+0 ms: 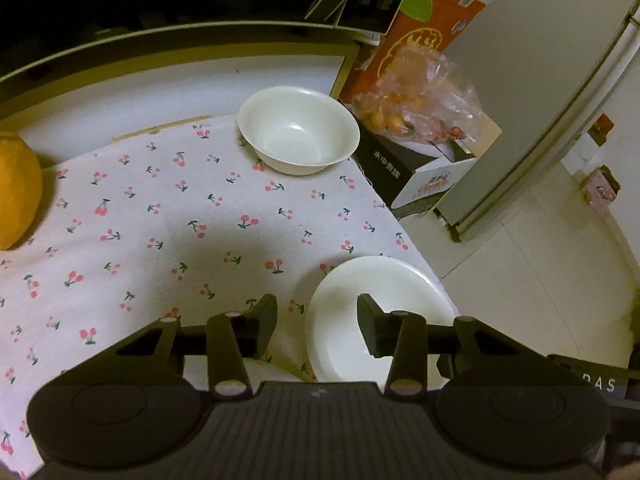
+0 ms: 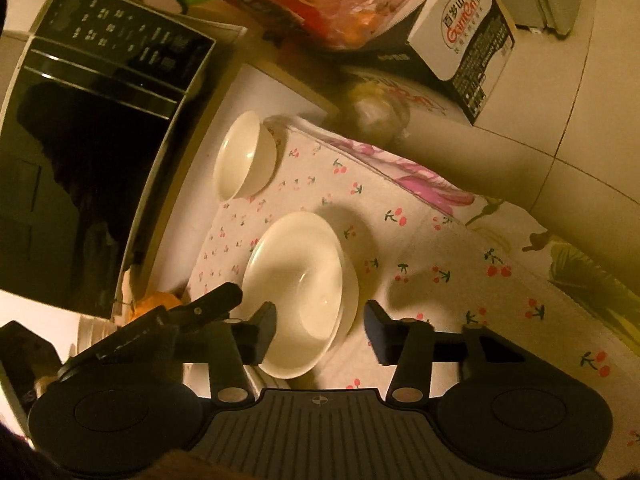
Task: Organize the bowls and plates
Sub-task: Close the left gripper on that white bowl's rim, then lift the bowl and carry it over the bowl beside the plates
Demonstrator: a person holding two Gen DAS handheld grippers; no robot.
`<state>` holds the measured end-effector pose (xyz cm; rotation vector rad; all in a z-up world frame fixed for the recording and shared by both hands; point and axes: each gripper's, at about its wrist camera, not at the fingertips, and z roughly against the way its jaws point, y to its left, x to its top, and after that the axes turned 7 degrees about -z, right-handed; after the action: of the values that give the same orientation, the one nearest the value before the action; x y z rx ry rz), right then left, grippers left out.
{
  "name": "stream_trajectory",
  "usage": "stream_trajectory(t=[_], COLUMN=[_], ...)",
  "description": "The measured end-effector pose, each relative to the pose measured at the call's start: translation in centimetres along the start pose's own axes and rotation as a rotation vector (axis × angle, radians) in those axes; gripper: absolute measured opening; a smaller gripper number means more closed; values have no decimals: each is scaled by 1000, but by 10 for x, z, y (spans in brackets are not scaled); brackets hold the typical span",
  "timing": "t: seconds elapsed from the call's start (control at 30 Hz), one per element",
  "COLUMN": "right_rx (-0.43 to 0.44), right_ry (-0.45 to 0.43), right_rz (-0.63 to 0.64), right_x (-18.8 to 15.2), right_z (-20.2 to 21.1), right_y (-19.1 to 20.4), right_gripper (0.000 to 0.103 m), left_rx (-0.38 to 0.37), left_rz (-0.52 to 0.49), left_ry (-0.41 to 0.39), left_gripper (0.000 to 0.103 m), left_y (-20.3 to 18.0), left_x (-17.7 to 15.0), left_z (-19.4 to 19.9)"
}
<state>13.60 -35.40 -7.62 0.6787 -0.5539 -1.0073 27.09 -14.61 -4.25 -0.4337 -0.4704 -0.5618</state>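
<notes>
Over the cherry-print cloth (image 1: 168, 220) both grippers, left (image 1: 317, 326) and right (image 2: 320, 330), are held wide apart, nothing gripped; the plate (image 1: 348, 292) and far-corner bowl (image 1: 298, 128) are seen empty.

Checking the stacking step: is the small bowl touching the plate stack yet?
Apart. The right wrist view shows cherry-print cloth between the small bowl and the plate stack.

bowl (image 1: 299, 130): glossy ceramic | tablecloth (image 1: 160, 220): matt printed cloth
</notes>
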Motion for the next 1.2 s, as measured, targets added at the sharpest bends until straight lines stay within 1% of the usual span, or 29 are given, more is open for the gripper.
stream_trajectory(t=[0.17,0.27,0.33,0.4,0.5,0.57,0.7,0.97,1.2], right_rx=[-2,-15,-22,-28,-34,-33,-24,-18,19], right_ry=[14,13,9,3,-1,-1,-6,-20,-19], right_rz=[-26,-20,-20,-22,-21,-15,-10,-4,-8], right_x=[-1,-2,-1,-1,1,1,2,4,8], right_z=[-5,-6,-6,-6,-6,-6,-4,0,9], right_y=[-3,-2,-3,-4,-5,-5,-4,0,3], right_gripper=[37,36,33,30,26,21,14,14,14], left_rx=[-17,-19,-19,-21,-15,-13,-11,15,29], left_rz=[-10,-11,-6,-2,-4,-1,-3,-31,-33], left_ry=[22,39,51,59,55,48,42,30,8], left_gripper=[34,33,29,23,15,12,10,10,10], left_y=[1,2,4,5,4,5,4,-5,-10], left_x=[3,4,4,3,3,3,4,6,8], left_z=[-9,-14,-17,-19,-20,-18,-16,-13,-4])
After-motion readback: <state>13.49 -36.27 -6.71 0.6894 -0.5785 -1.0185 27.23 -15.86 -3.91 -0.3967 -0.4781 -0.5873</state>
